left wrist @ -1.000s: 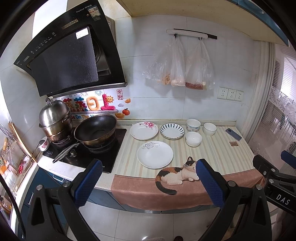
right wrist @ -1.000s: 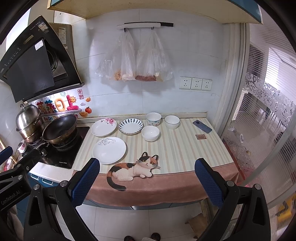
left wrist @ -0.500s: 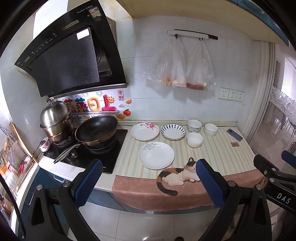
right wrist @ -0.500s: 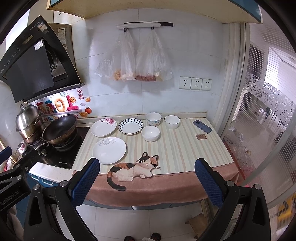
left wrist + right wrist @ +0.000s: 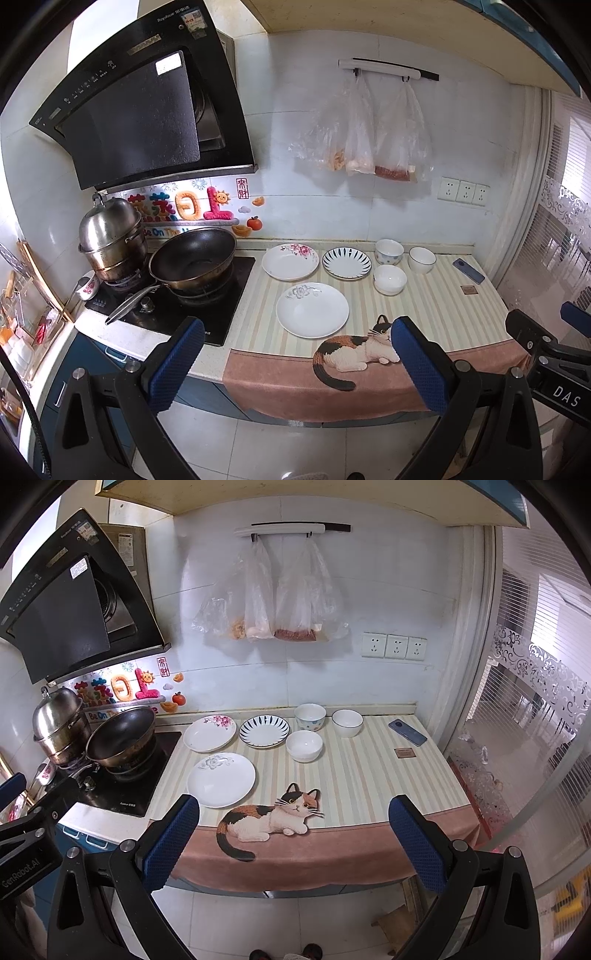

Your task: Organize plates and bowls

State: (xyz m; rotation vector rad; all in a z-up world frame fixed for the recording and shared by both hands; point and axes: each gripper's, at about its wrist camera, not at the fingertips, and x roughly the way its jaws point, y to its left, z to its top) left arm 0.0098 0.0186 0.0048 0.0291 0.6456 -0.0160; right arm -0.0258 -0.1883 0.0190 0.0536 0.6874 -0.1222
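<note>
White tiles cover the wall behind the kitchen counter [image 5: 369, 775], and a striped mat with a cat picture [image 5: 273, 816] lies over the counter and hangs down at its front edge. I hold my left gripper [image 5: 295, 363] and my right gripper [image 5: 293, 842] in the air before this front edge, both with the jaws wide open and with nothing between the blue pads. Three plates lie on the mat: a large white plate [image 5: 221, 780] near the front edge on the left part, a plate with pink flowers [image 5: 209, 733] behind it near the back edge, and a plate with blue stripes [image 5: 264, 732] just beside the flower plate, on its right. Three bowls stand to the right of the plates: a bowl with dots [image 5: 310, 717] and a white bowl with a dark rim [image 5: 347, 722] along the back edge, and a plain white bowl [image 5: 304, 746] in front of them, just beside the striped plate. All six pieces stand apart, none is stacked. At the right end of the counter lie a phone [image 5: 407, 732] and a small brown square [image 5: 405, 753]. At the left end, a black wok [image 5: 122, 738] and a steel pot [image 5: 59, 723] stand on the stove. Two plastic bags [image 5: 273, 602] hang on the wall.
</note>
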